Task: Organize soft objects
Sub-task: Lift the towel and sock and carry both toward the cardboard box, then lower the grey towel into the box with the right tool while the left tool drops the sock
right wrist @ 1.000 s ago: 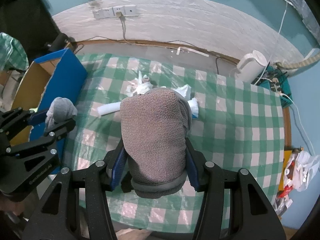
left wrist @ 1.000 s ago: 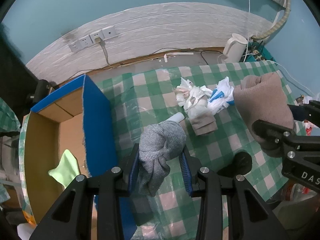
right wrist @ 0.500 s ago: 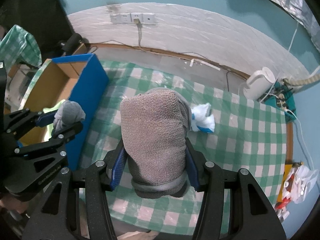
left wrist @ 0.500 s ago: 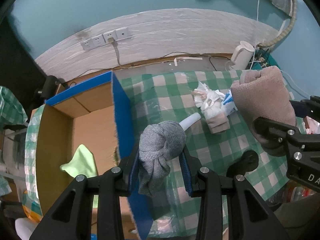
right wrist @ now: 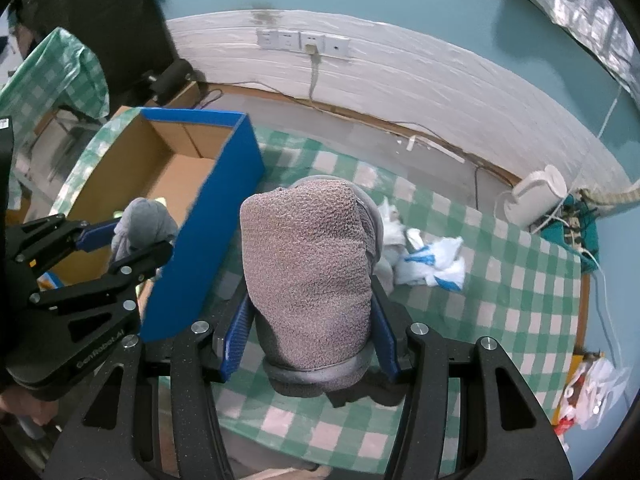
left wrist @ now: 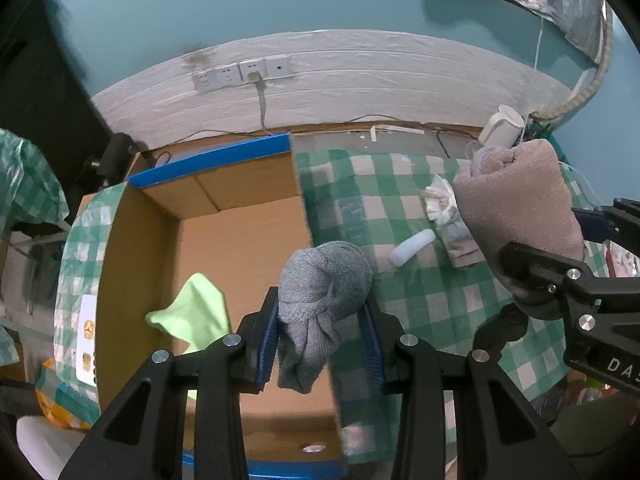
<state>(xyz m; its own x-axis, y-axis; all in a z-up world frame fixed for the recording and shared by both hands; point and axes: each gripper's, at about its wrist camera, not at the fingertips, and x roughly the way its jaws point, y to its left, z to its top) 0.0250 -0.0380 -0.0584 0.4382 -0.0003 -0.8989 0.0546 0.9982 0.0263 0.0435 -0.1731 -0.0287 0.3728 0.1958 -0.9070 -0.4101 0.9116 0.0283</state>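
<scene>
The open cardboard box (left wrist: 208, 240) stands at the left end of the desk (left wrist: 440, 304); it contains one light-green cloth (left wrist: 192, 316) on its floor. The left hand-held gripper (left wrist: 324, 320) clamps a knotted grey sock (left wrist: 324, 280), tail hanging down, above the box's blue right wall (right wrist: 208, 240). The right hand-held gripper (right wrist: 310, 332) clamps a rolled brown towel (right wrist: 308, 268), long axis running forward along the fingers, over open checked cloth. Crumpled white items (right wrist: 432, 264) lie further right.
</scene>
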